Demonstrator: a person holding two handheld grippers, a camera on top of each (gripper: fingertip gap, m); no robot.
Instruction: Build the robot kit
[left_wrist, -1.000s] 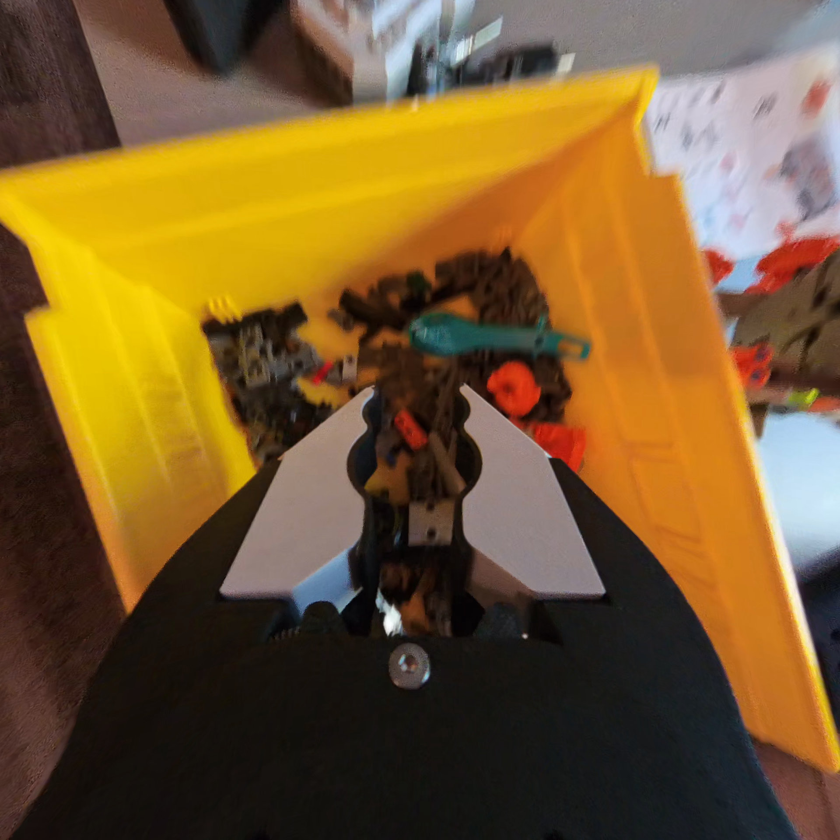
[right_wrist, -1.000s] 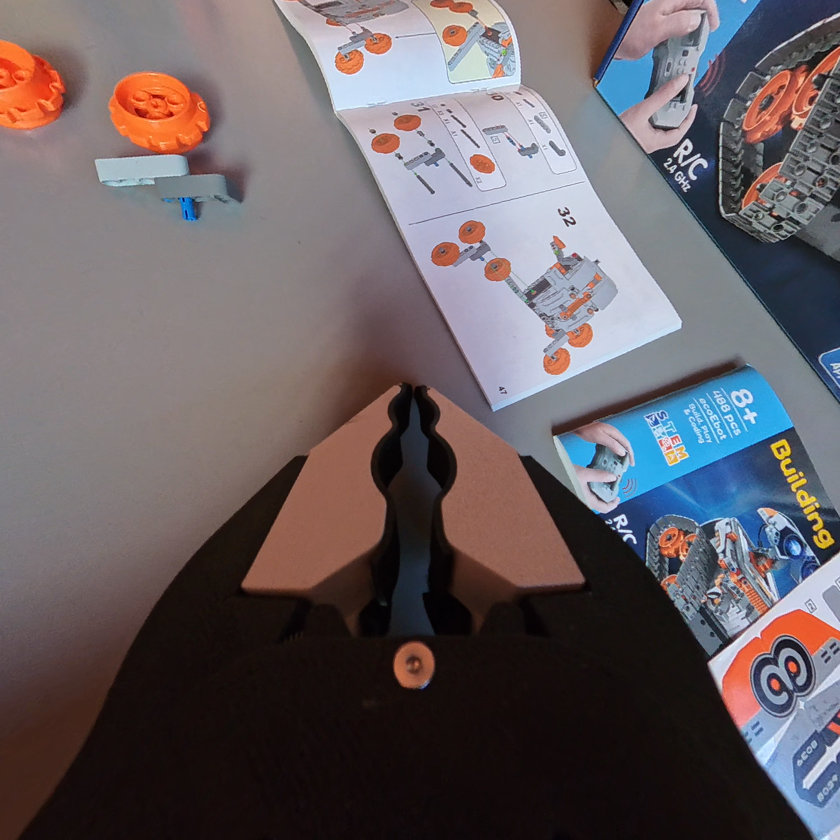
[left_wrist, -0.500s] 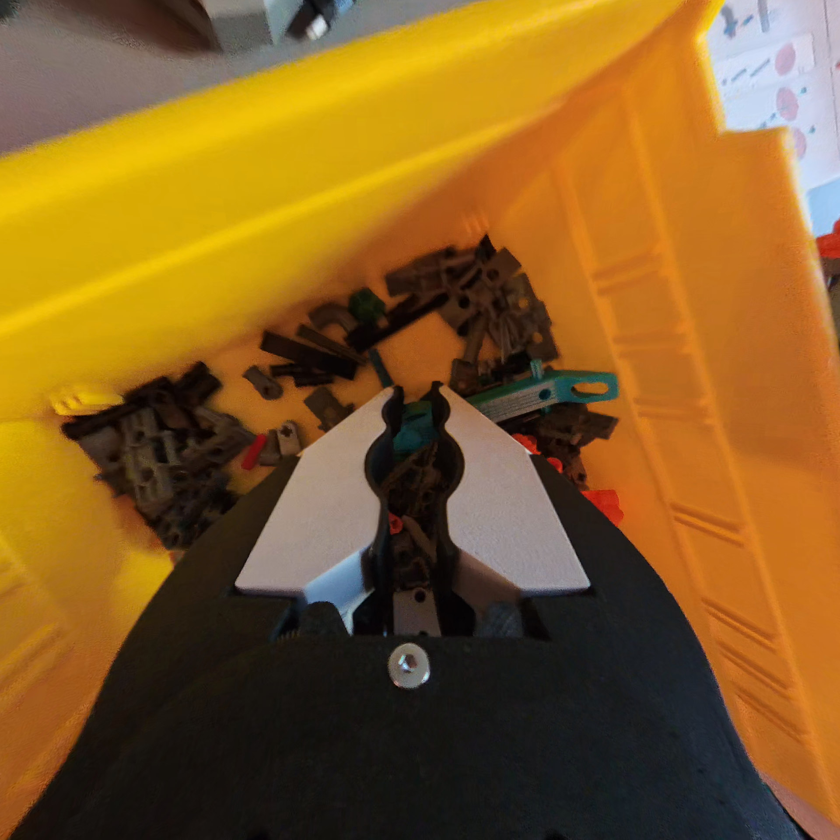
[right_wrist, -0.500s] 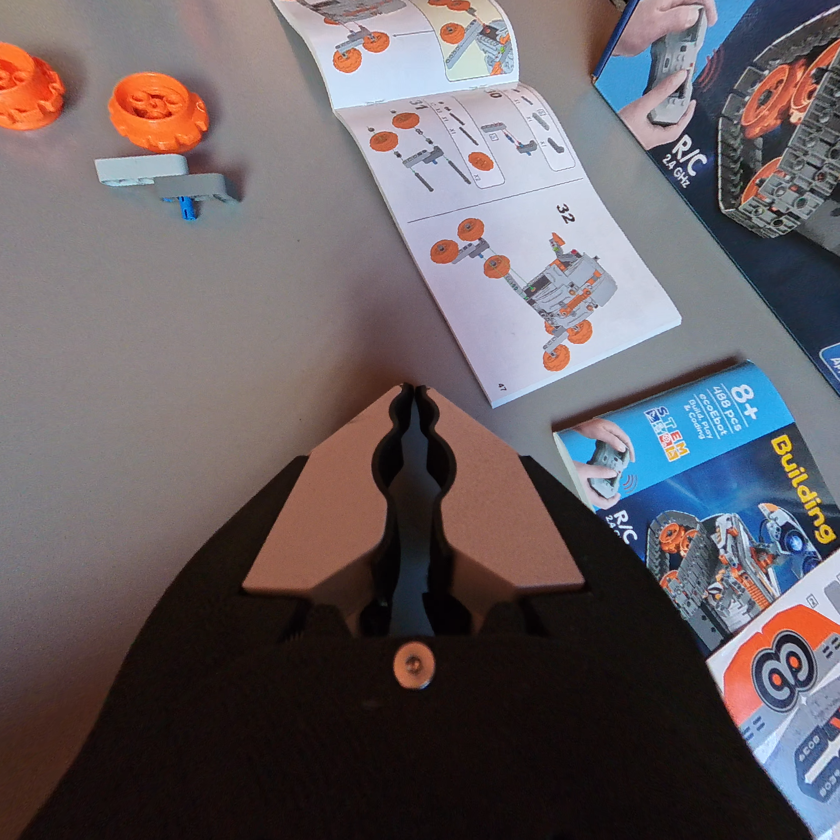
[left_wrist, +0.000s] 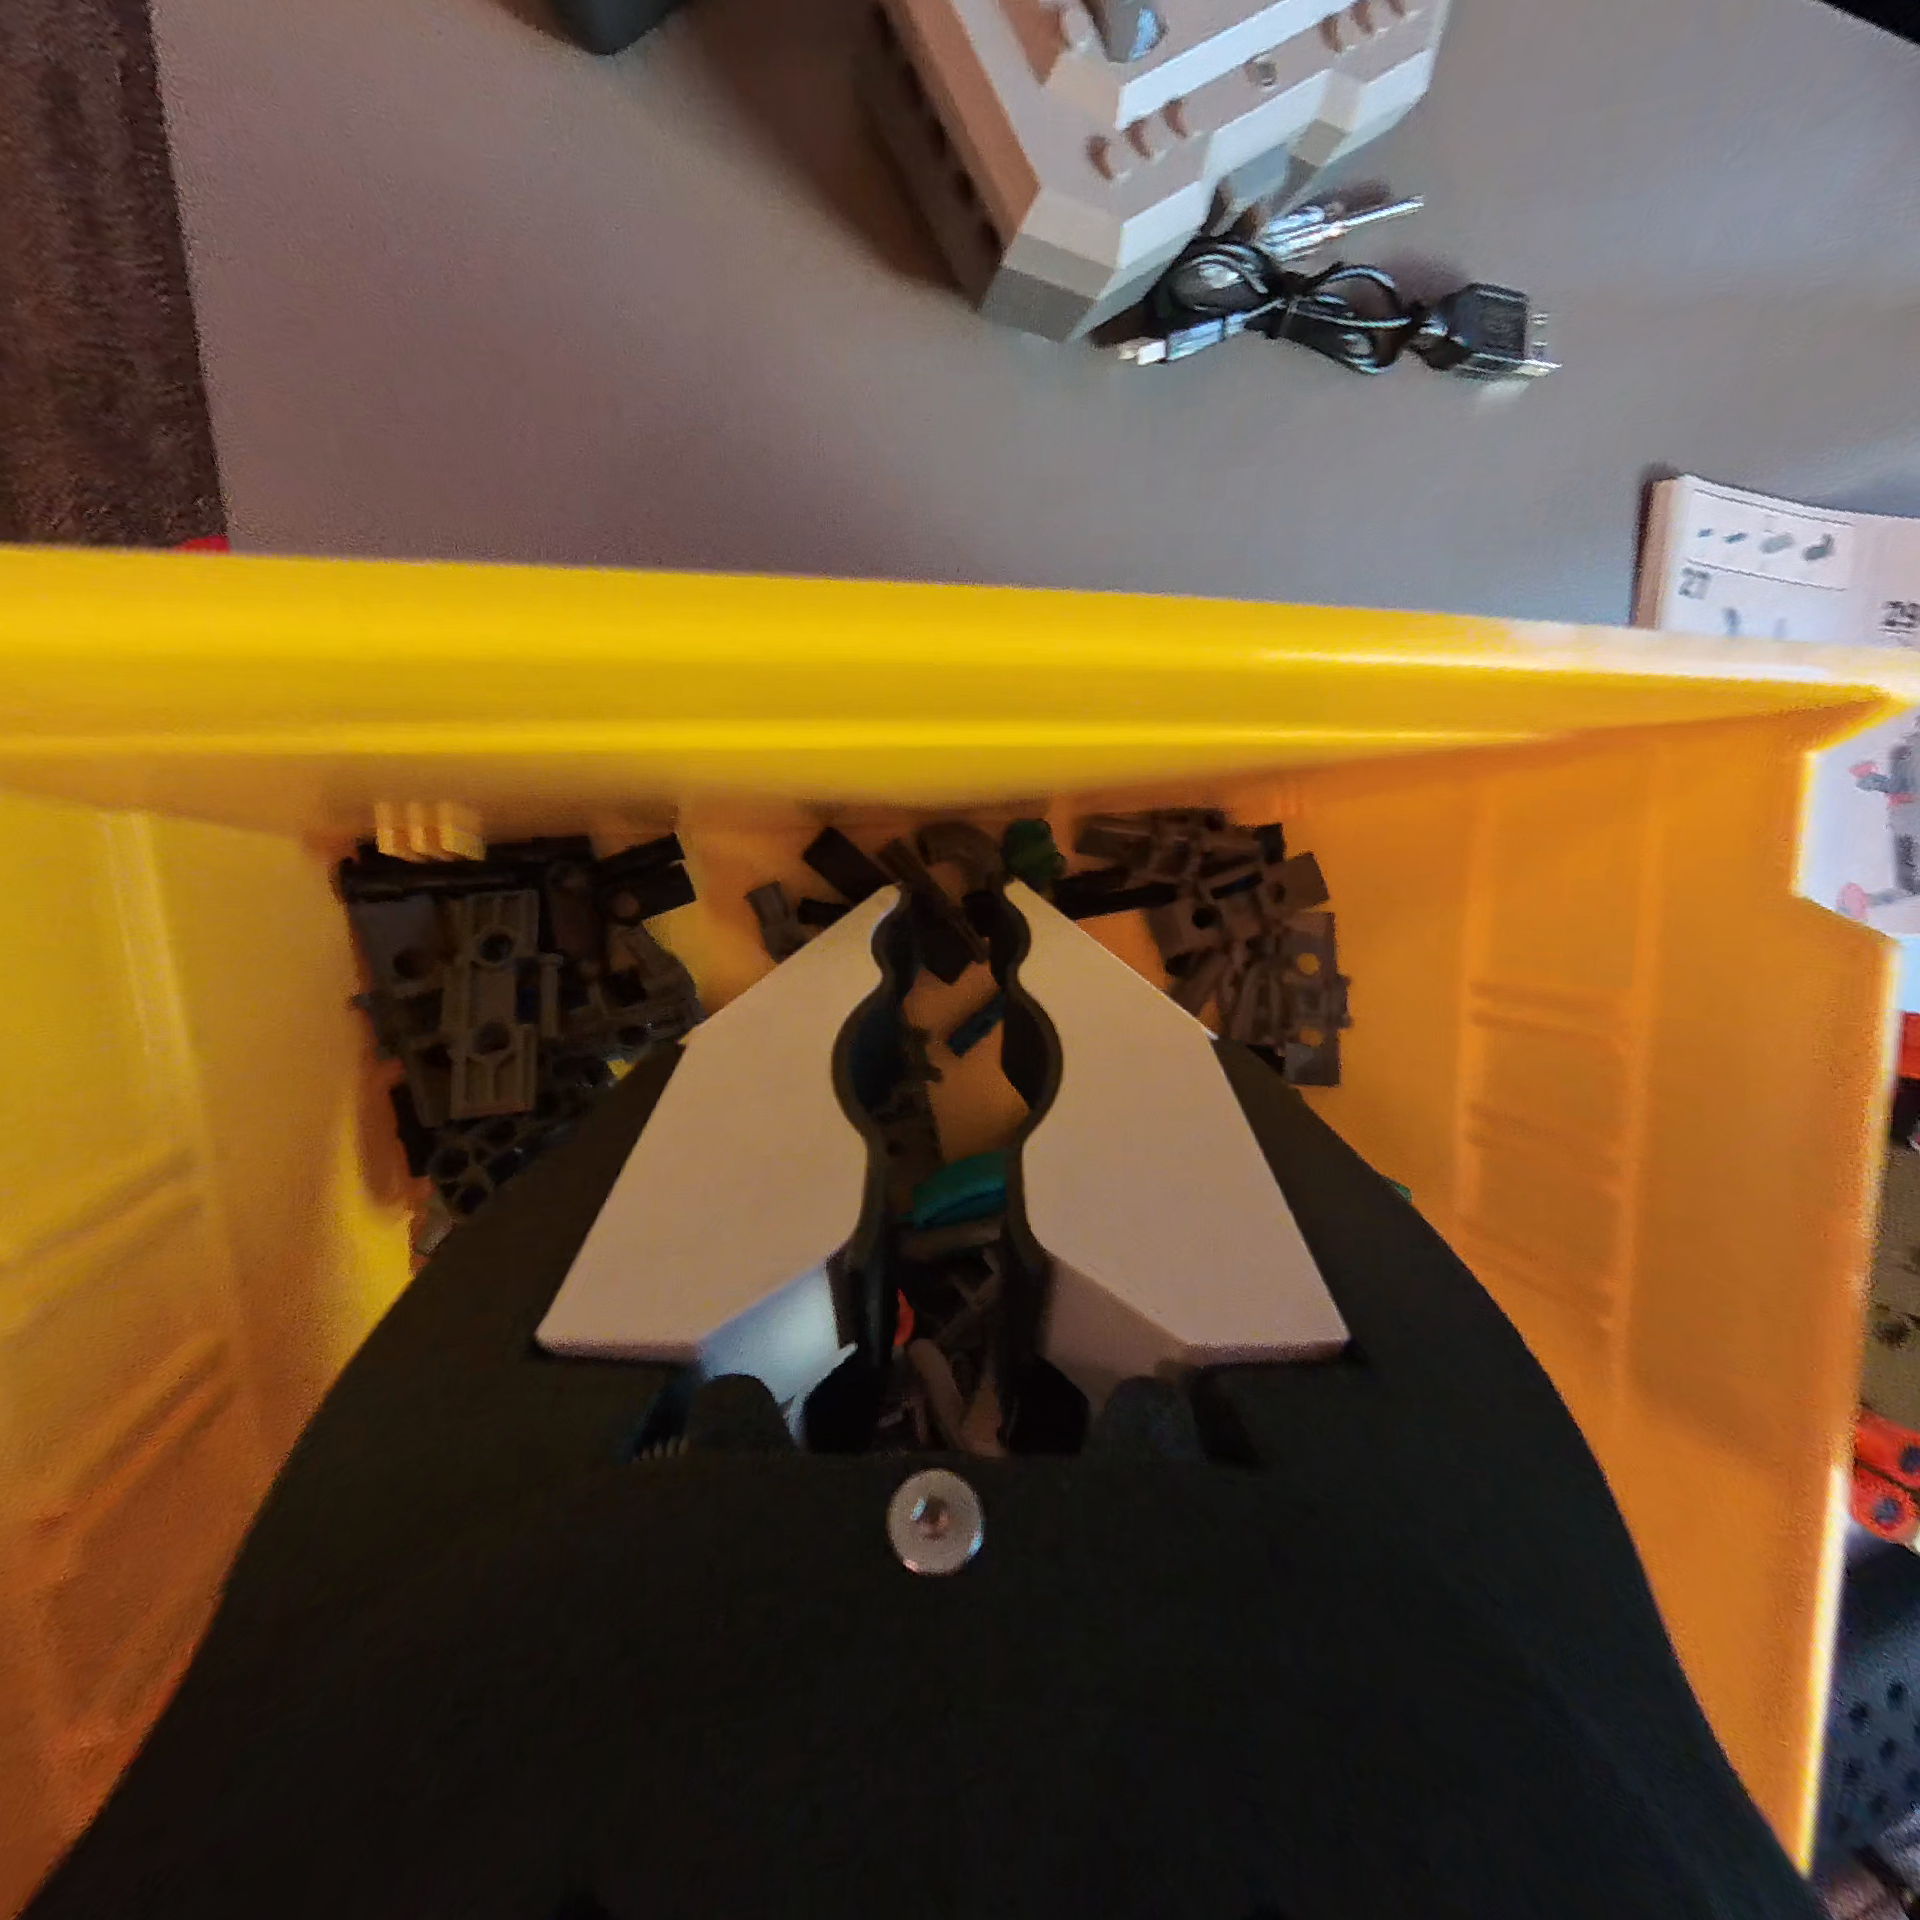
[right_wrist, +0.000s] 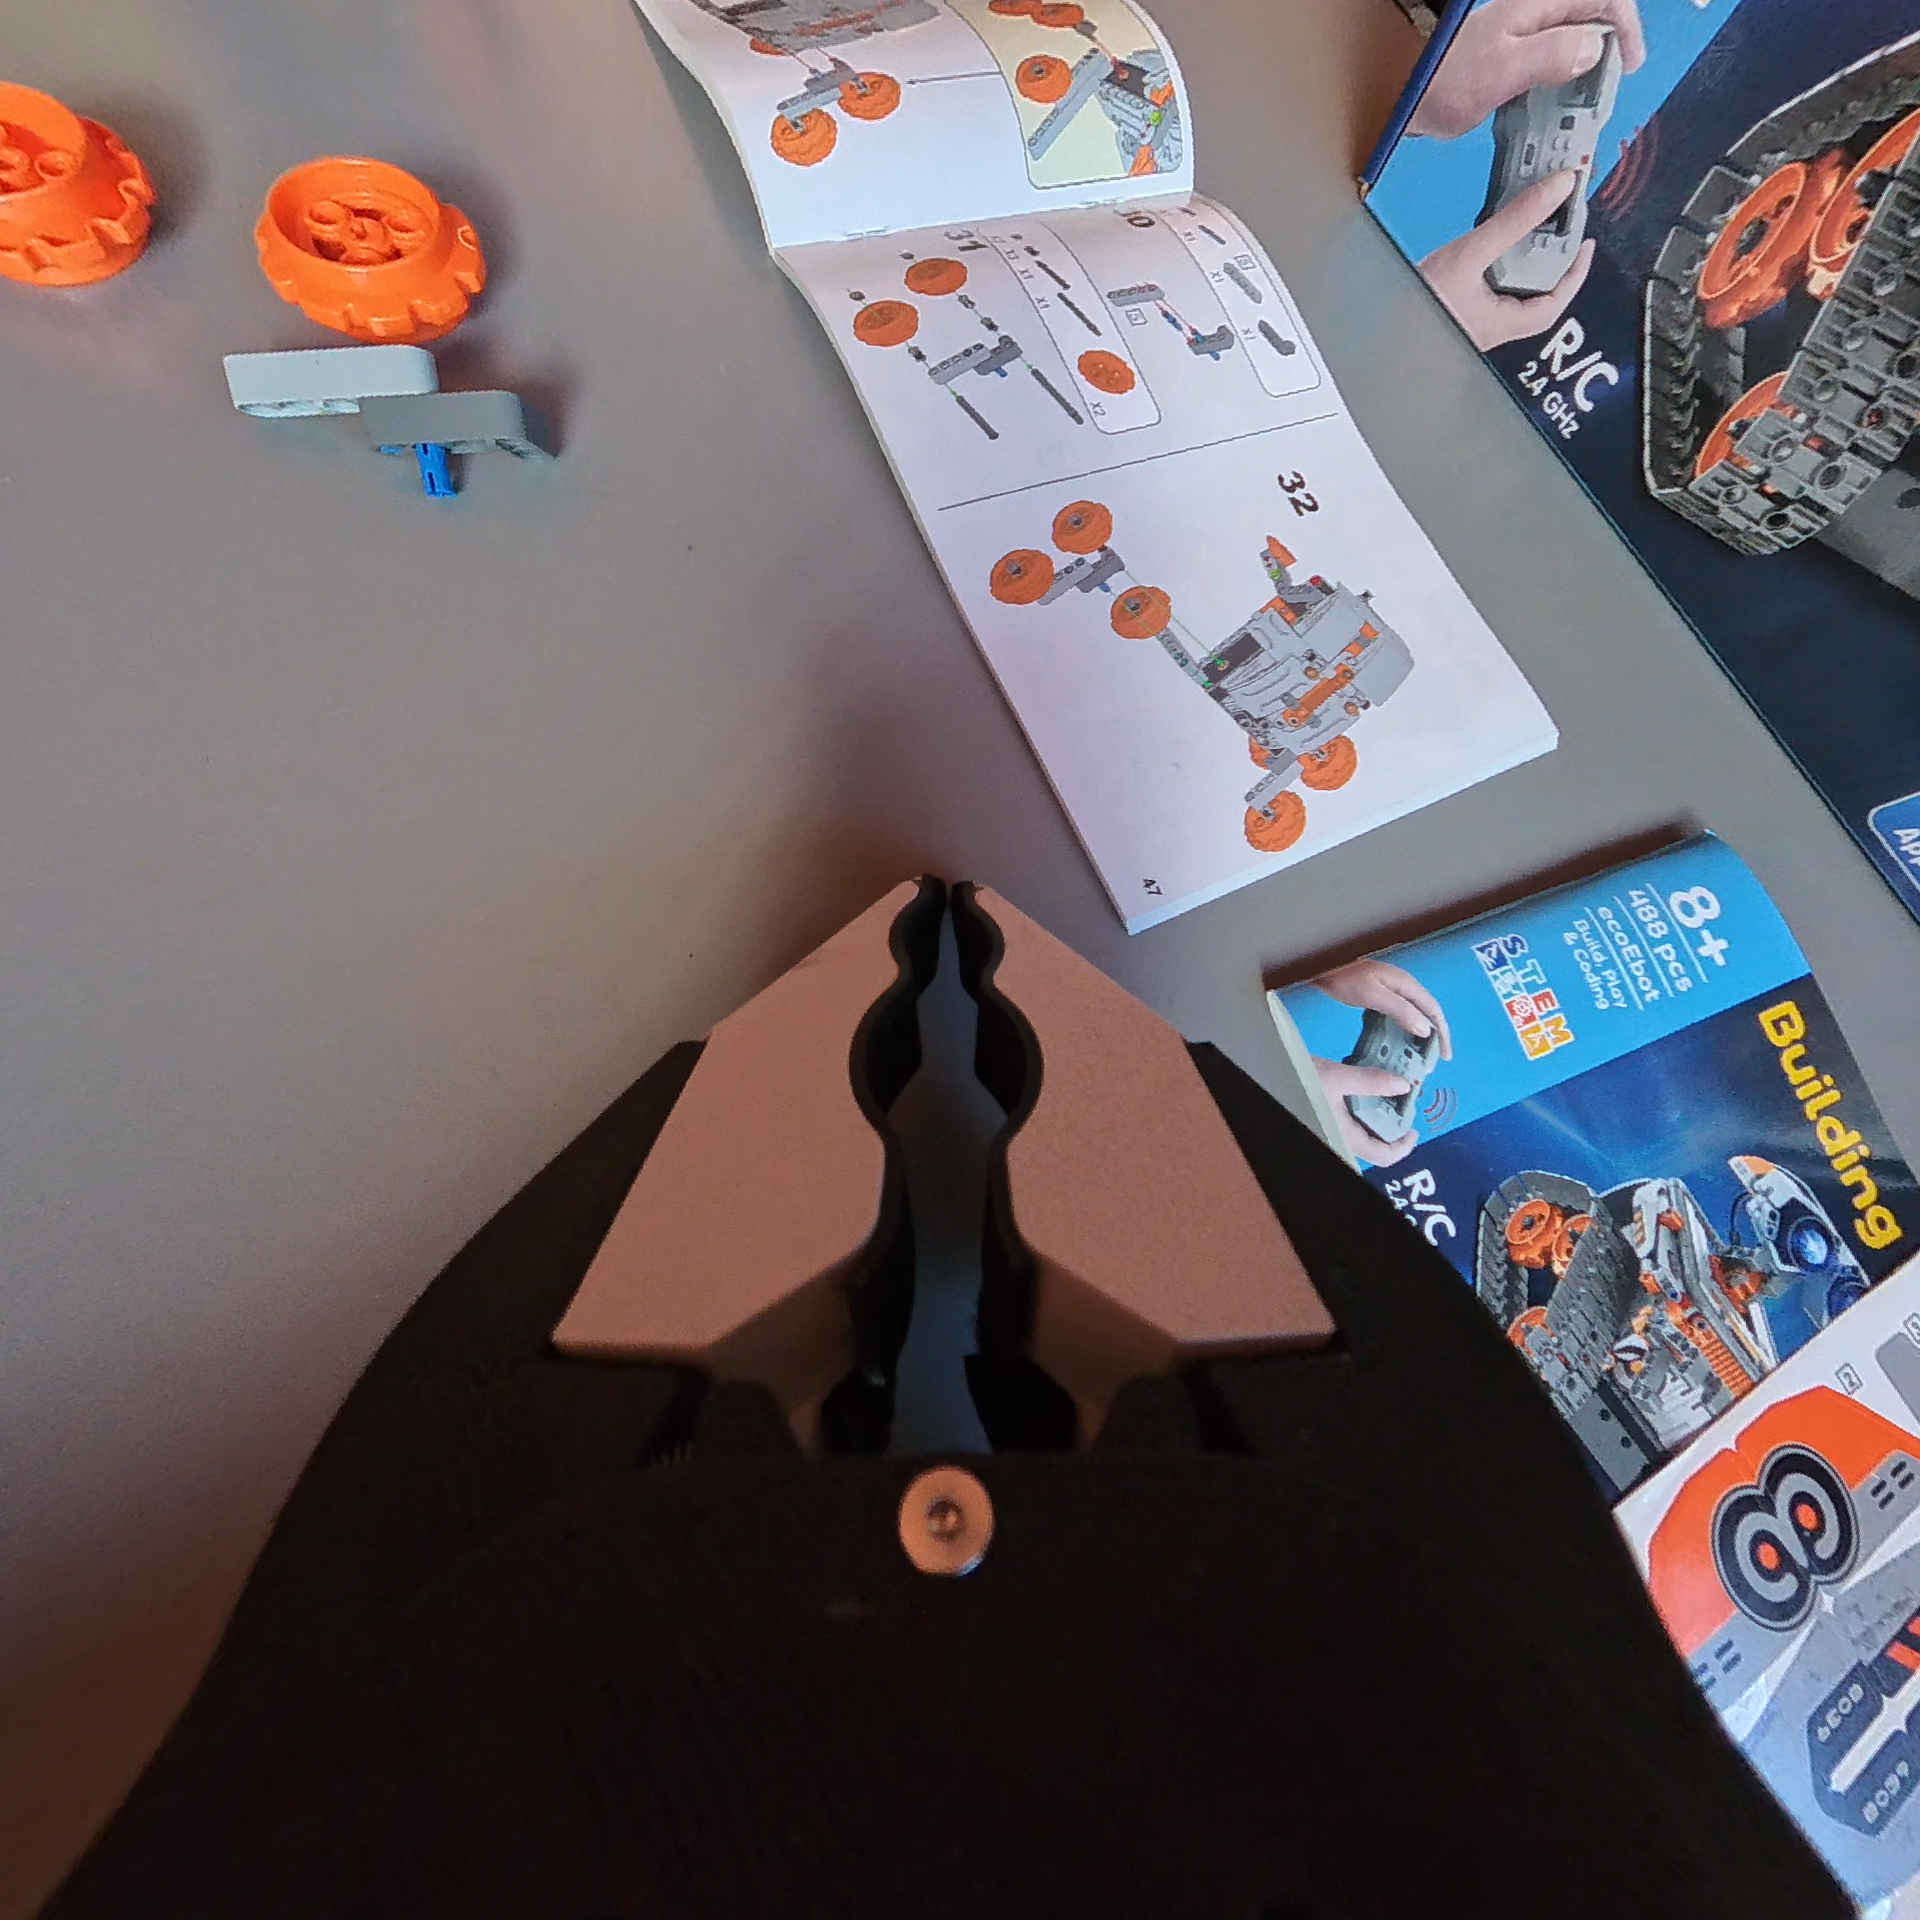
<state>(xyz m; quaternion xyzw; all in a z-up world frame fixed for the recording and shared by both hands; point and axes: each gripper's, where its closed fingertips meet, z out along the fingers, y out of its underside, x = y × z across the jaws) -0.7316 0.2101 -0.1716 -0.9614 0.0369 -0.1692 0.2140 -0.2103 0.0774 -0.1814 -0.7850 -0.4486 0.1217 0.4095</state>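
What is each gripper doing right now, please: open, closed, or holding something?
Left gripper: open, holding nothing, reaching into the yellow bin over loose dark parts.
Right gripper: closed, empty, above the grey table.

My left gripper (left_wrist: 951, 904) reaches into the bin (left_wrist: 935, 686), above the loose building pieces (left_wrist: 488, 987) heaped along its far wall. Beyond that wall, on the table (left_wrist: 623, 364), a brick-built block (left_wrist: 1143, 125) stands with a coiled cable (left_wrist: 1340, 307) to its right. My right gripper (right_wrist: 948, 891) is over bare table. Ahead to its left lie two wheels (right_wrist: 369, 249), with two beams (right_wrist: 384, 400) just in front of them. An open instruction booklet (right_wrist: 1122, 468) lies ahead to the right, a closed booklet (right_wrist: 1621, 1132) right of my fingers, and a box (right_wrist: 1714, 312) beyond it.
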